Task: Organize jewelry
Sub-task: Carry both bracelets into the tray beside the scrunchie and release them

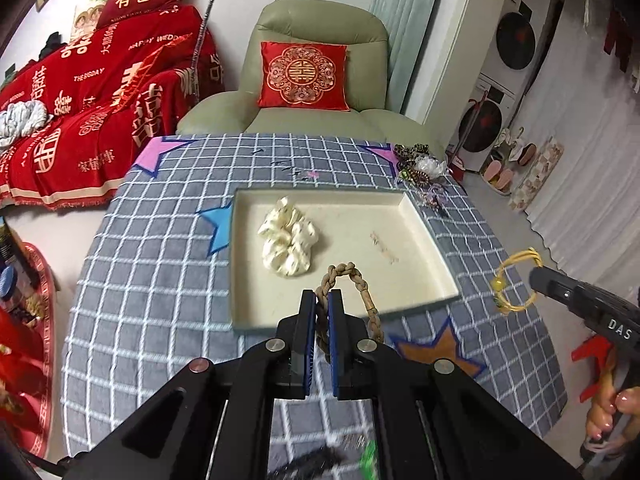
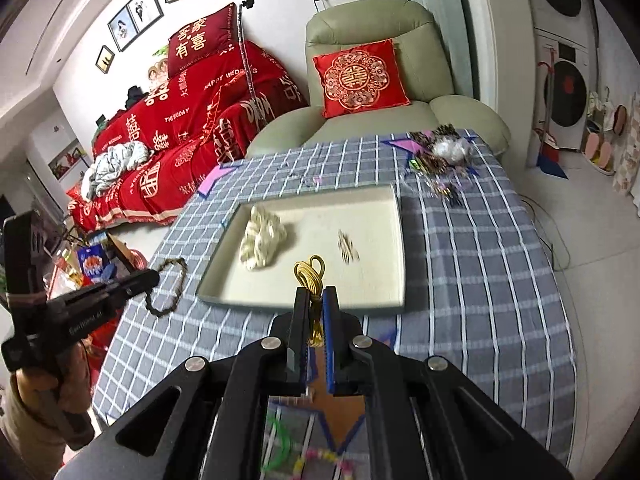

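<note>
Dangling braided bracelet (image 1: 362, 288) between left hand-held gripper (image 1: 323, 312) fingers

Two wrist views, both looking forward over the table

Each looks down its own fingers from close range toward the armchair (image 1: 320, 80); both share the cream tray (image 1: 436, 256) (image 2: 394, 240), and each catches the other gripper alongside.

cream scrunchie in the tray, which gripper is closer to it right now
Left. The left gripper, shut on a braided bracelet, sits at the tray's near rim just short of the cream scrunchie. The right gripper, holding a yellow cord bracelet, hangs off the tray's right side.
</note>
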